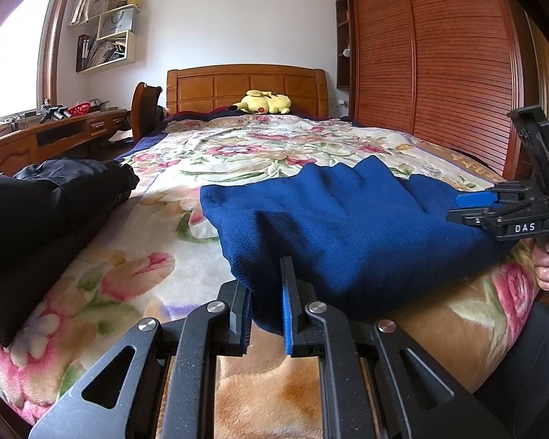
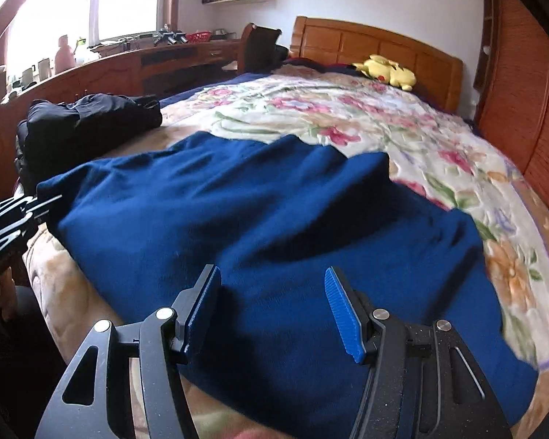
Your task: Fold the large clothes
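Observation:
A large dark blue garment (image 1: 347,226) lies spread on the floral blanket (image 1: 238,153) at the near end of the bed; it also fills the middle of the right wrist view (image 2: 267,212). My left gripper (image 1: 265,303) is shut on the garment's near left edge, with cloth pinched between its pads. My right gripper (image 2: 272,303) is open, its jaws wide apart just above the garment's near edge, holding nothing. The right gripper also shows at the right edge of the left wrist view (image 1: 494,205). The left gripper shows at the left edge of the right wrist view (image 2: 22,208).
A black garment (image 1: 44,205) lies bunched on the bed's left side, also seen in the right wrist view (image 2: 88,117). A yellow plush toy (image 1: 265,102) sits by the wooden headboard (image 1: 245,84). A wooden desk (image 1: 55,135) stands left, a slatted wardrobe (image 1: 439,62) right.

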Available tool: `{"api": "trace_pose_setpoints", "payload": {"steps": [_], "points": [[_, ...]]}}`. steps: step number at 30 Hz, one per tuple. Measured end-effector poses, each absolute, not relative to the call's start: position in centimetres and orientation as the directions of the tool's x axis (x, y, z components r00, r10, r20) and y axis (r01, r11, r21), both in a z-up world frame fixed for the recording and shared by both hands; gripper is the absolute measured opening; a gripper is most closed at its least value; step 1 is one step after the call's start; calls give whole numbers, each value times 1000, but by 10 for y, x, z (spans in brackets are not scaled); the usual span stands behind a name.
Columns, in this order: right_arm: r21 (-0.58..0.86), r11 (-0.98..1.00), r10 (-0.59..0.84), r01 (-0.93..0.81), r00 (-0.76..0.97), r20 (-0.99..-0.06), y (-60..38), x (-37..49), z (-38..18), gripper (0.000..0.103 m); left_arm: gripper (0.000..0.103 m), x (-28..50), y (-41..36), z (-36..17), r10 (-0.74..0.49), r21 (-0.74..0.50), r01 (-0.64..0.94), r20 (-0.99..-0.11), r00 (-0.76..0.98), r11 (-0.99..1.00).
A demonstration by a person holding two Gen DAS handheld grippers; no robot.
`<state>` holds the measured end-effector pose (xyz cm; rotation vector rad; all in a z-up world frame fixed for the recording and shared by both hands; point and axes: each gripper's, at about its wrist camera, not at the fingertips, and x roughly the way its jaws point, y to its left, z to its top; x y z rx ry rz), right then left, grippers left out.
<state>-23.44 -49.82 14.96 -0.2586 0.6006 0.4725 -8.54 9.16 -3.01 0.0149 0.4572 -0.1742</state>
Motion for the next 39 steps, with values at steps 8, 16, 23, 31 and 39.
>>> {"api": "trace_pose_setpoints", "payload": {"steps": [8,16,23,31,39], "points": [[-72,879,339,-471,724,-601,-495,-242,123,61,13,-86,92,-30,-177,-36,180,-434,883,983],[-108,888,318,-447,765,-560,-486,-250,113,61,13,-88,91,-27,-207,-38,212,-429,879,977],[5,900,378,-437,772,-512,-491,-250,136,61,11,-85,96,-19,-242,-105,218,-420,875,970],[-36,888,369,-458,758,-537,-484,-252,118,61,8,-81,69,19,-248,-31,256,-374,893,966],[-9,942,290,-335,830,-477,-567,-262,146,62,7,-61,-7,89,-350,69,389,-315,882,919]]}}
